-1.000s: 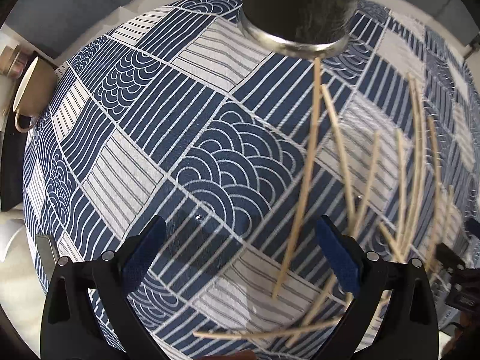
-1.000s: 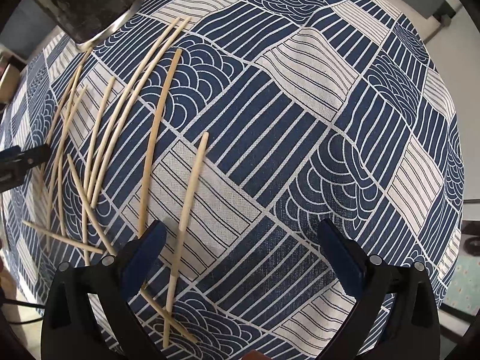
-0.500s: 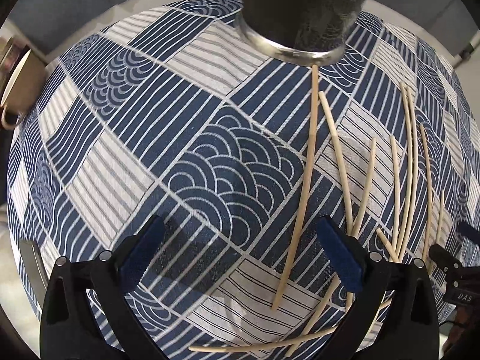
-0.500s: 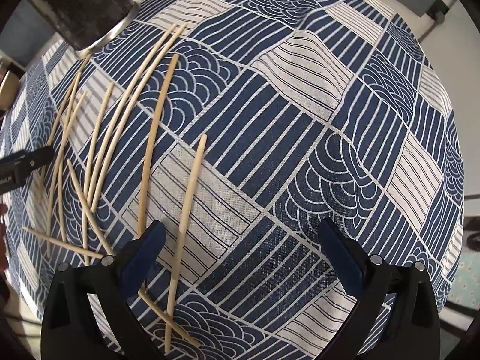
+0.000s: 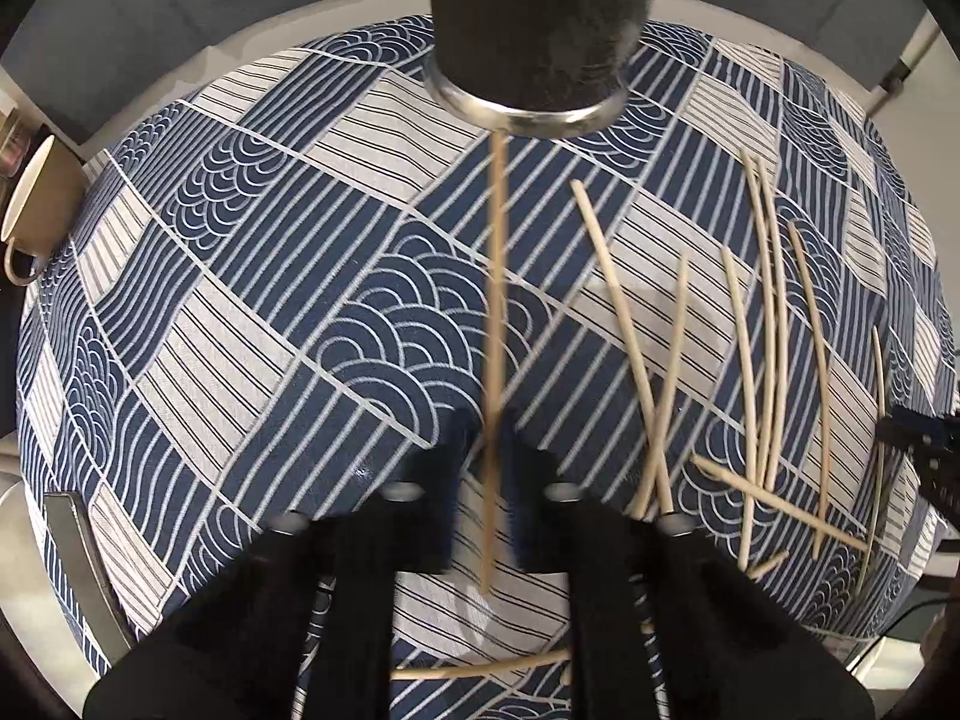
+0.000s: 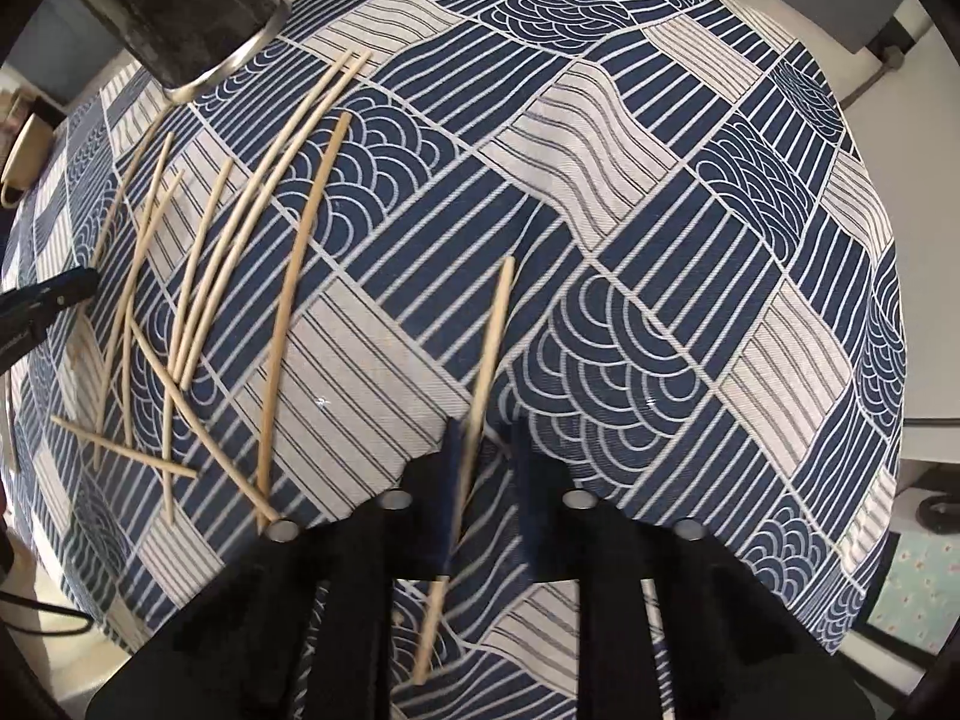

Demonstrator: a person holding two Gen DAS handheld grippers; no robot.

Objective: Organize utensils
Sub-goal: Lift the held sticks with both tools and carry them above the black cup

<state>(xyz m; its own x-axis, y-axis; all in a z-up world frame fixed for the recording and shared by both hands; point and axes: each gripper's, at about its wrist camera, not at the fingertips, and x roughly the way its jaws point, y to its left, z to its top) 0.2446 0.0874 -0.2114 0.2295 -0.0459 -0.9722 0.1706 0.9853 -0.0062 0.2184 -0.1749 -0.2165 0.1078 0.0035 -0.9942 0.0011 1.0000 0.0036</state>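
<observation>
Several pale wooden chopsticks lie scattered on a blue and white patterned tablecloth. A dark cylindrical holder with a metal rim stands at the far edge. My left gripper points down and is shut on one chopstick that runs toward the holder. In the right wrist view, my right gripper has its jaws closing on another chopstick, which slants between the blue pads. The loose chopsticks lie to its left, below the holder.
A beige mug stands off the cloth at the left. A metal object sits at the lower left edge. The other gripper's black tip shows at the left of the right wrist view. White table rim borders the cloth.
Both grippers went from wide open to closed around a chopstick each. The left one shifted right over its stick. The right one's stick swung from beside the left finger to the middle.
</observation>
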